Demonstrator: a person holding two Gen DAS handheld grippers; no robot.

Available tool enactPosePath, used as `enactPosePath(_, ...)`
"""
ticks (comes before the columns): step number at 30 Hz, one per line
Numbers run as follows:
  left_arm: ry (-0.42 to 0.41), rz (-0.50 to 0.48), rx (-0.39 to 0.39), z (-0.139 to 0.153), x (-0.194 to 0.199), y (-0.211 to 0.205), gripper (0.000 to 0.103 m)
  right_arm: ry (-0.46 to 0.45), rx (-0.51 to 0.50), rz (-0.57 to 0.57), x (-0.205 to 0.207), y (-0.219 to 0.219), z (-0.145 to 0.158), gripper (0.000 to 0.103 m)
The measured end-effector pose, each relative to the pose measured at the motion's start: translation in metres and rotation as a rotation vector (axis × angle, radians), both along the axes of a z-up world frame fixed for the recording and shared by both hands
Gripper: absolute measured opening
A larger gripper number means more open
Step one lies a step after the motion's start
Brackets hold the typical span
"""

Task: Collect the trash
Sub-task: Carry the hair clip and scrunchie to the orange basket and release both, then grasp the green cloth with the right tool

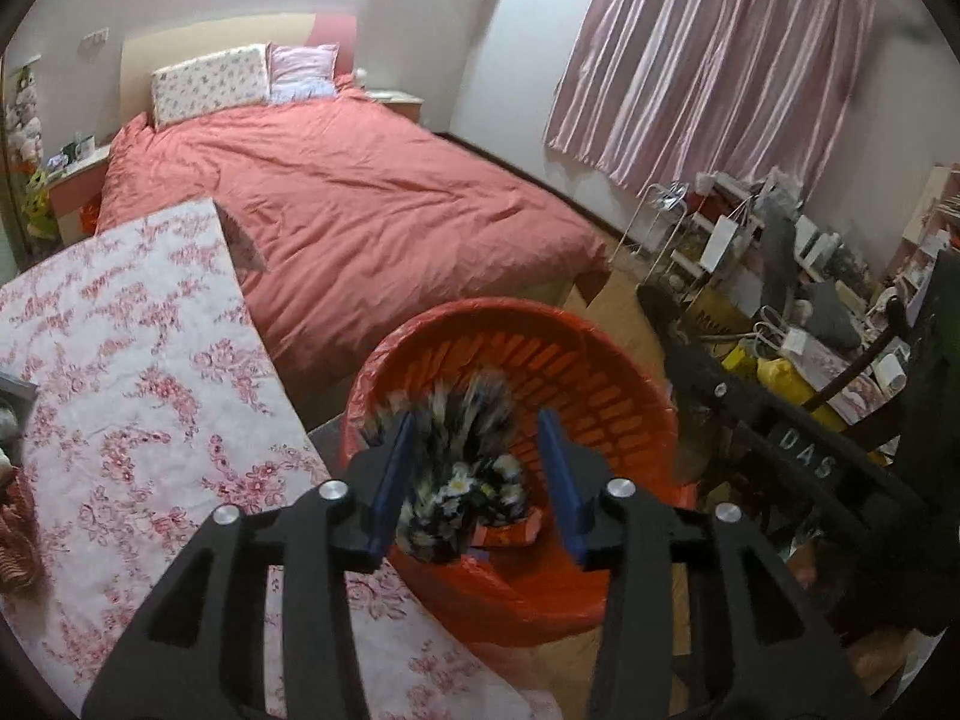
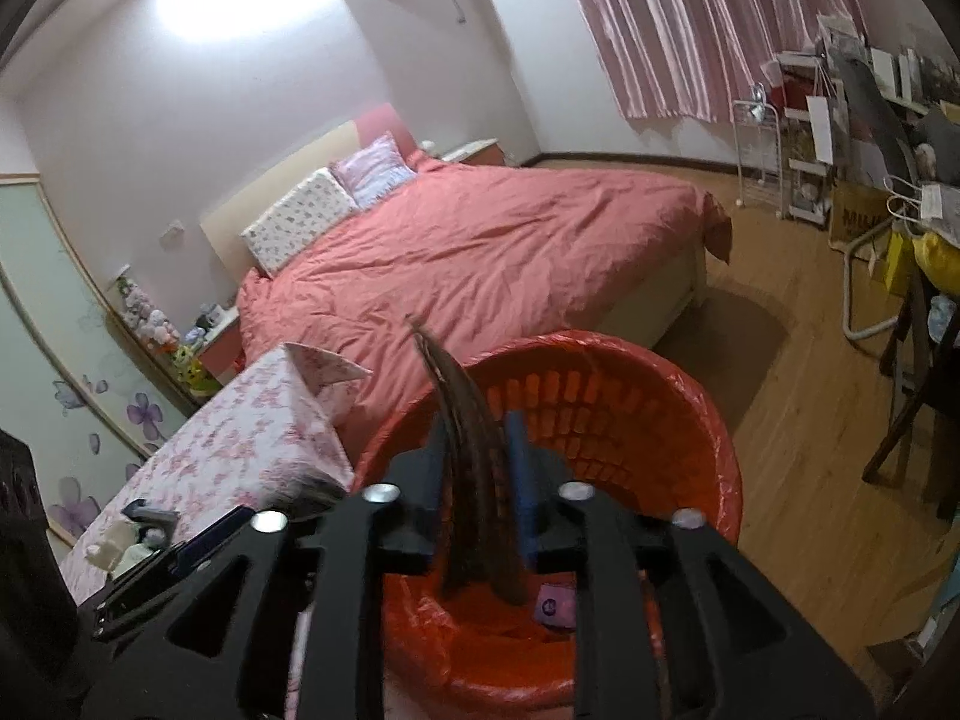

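A red basket lined with a red bag (image 1: 606,360) stands on the floor beside the table; it also shows in the right wrist view (image 2: 708,438). My left gripper (image 1: 480,468) is open above the basket, and a black floral-patterned wrapper (image 1: 462,462) is blurred between its blue pads, over the basket's inside. My right gripper (image 2: 477,480) is shut on a dark brown curved strip, like a peel (image 2: 474,468), and holds it over the basket. A small purple packet (image 2: 555,603) lies in the basket's bottom.
A table with a pink floral cloth (image 1: 138,396) is to the left, with small items on it (image 2: 138,534). A bed with a red cover (image 1: 360,210) lies behind. Cluttered shelves (image 1: 780,276) and a dark chair (image 2: 918,390) stand on the right.
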State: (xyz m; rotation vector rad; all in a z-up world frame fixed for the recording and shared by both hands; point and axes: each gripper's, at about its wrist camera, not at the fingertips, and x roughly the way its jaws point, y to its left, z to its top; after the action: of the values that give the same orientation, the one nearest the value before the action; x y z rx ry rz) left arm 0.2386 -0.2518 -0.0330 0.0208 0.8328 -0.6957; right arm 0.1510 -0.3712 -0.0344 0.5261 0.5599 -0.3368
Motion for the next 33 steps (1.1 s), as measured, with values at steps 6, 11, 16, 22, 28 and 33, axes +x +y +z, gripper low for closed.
enactPosePath(6, -0.008, 0.057, 0.051, -0.011, 0.011, 0.019, 0.055, 0.018, -0.015, -0.025, -0.006, -0.002, -0.002, 0.051)
enactPosePath(11, -0.053, 0.125, 0.097, -0.007, 0.008, 0.044, 0.063, 0.032, -0.032, -0.020, -0.006, 0.006, 0.002, 0.052)
enactPosePath(16, -0.087, 0.213, 0.137, -0.001, 0.000, 0.086, 0.067, 0.044, -0.054, 0.009, -0.001, 0.025, 0.007, 0.052)
enactPosePath(22, -0.100, 0.328, 0.157, 0.003, -0.003, 0.147, 0.067, 0.057, -0.079, 0.075, 0.007, 0.058, 0.011, 0.052)
enactPosePath(28, -0.084, 0.449, 0.157, 0.001, -0.001, 0.212, 0.068, 0.066, -0.113, 0.160, 0.015, 0.099, 0.015, 0.052)
enactPosePath(33, -0.065, 0.544, 0.160, -0.003, -0.002, 0.263, 0.068, 0.082, -0.141, 0.242, 0.023, 0.136, 0.016, 0.052)
